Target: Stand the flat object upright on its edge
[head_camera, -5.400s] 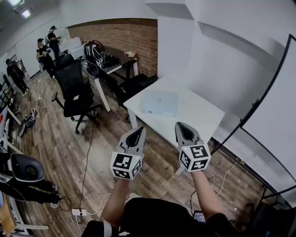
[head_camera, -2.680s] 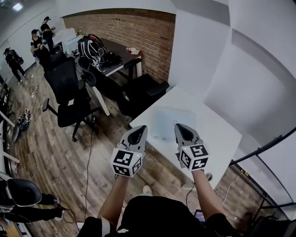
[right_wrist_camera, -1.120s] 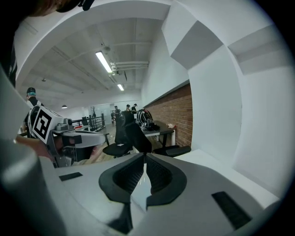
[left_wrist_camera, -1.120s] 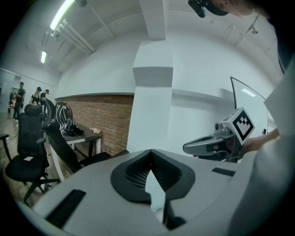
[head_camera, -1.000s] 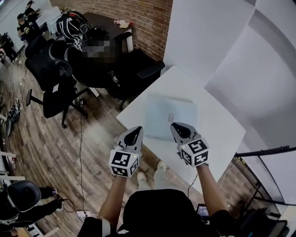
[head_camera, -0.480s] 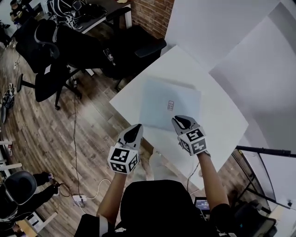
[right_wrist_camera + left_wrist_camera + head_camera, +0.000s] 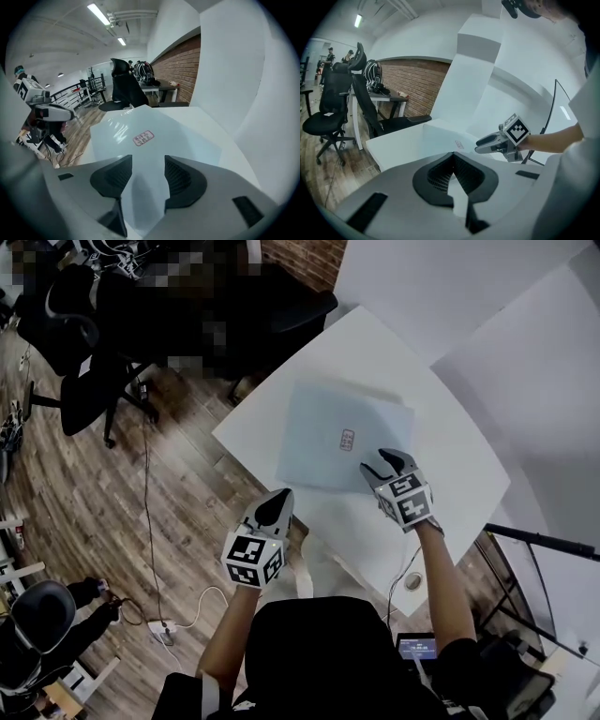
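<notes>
White table (image 7: 459,474): panel (image 7: 342,432) lies flat. R gripper (image 7: 385,459) jaws just opened wide, nothing between; L gripper (image 7: 278,500) jaws shut.

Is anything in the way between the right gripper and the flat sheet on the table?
Nothing visible. The right gripper hangs over the near edge of the flat sheet; its jaws have just been opening, with nothing caught between them.

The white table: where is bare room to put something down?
Bare table lies between the flat sheet and the wall, also right of the sheet, and in front of it toward the person. It is tight at the sheet's near right corner: the right gripper hangs there, jaws just opened, nothing between them.
</notes>
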Action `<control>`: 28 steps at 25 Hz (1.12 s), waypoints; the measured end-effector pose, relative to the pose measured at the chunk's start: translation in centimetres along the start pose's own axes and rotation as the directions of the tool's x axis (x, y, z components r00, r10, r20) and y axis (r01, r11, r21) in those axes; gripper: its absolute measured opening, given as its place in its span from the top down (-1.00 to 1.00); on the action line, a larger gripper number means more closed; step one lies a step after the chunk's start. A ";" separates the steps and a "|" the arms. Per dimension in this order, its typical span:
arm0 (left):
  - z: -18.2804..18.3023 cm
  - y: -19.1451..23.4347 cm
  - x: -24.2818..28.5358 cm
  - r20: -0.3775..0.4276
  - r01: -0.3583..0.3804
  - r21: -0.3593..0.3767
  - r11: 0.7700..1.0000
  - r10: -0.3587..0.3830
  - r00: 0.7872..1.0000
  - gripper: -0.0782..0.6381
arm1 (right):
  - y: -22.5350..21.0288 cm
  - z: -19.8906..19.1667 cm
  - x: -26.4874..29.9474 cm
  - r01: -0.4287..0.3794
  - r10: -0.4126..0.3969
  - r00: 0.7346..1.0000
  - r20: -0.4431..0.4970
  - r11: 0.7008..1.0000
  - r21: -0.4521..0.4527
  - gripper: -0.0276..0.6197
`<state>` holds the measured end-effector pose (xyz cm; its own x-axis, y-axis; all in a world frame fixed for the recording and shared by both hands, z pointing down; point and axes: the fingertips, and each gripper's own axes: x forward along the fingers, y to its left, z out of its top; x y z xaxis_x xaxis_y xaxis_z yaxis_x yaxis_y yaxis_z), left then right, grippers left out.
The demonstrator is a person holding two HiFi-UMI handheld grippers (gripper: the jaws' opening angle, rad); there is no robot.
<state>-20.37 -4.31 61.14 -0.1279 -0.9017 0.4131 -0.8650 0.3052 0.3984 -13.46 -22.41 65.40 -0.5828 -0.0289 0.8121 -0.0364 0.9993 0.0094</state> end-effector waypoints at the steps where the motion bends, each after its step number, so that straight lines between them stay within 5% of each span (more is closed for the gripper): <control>1: -0.3 0.1 0.1 -0.006 0.000 -0.003 1.000 0.000 1.000 0.75 | -0.9 -0.2 0.2 0.010 -0.010 1.000 -0.005 1.000 0.012 0.19; 17: -2.5 0.3 0.3 -0.044 0.006 -0.047 0.999 -0.008 0.999 0.75 | -4.3 -2.3 1.5 0.015 -0.008 0.999 -0.051 0.992 0.127 0.13; 28: -3.0 -0.1 0.2 -0.025 0.023 -0.113 0.993 -0.026 0.999 0.74 | -4.2 -2.3 1.5 0.012 -0.009 0.999 -0.031 0.993 0.114 0.13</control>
<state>-18.79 -3.62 63.66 -0.0928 -0.9014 0.4229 -0.8075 0.3166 0.4977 -12.34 -26.64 67.91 -0.5567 -0.0366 0.8299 -0.1354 0.9897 -0.0471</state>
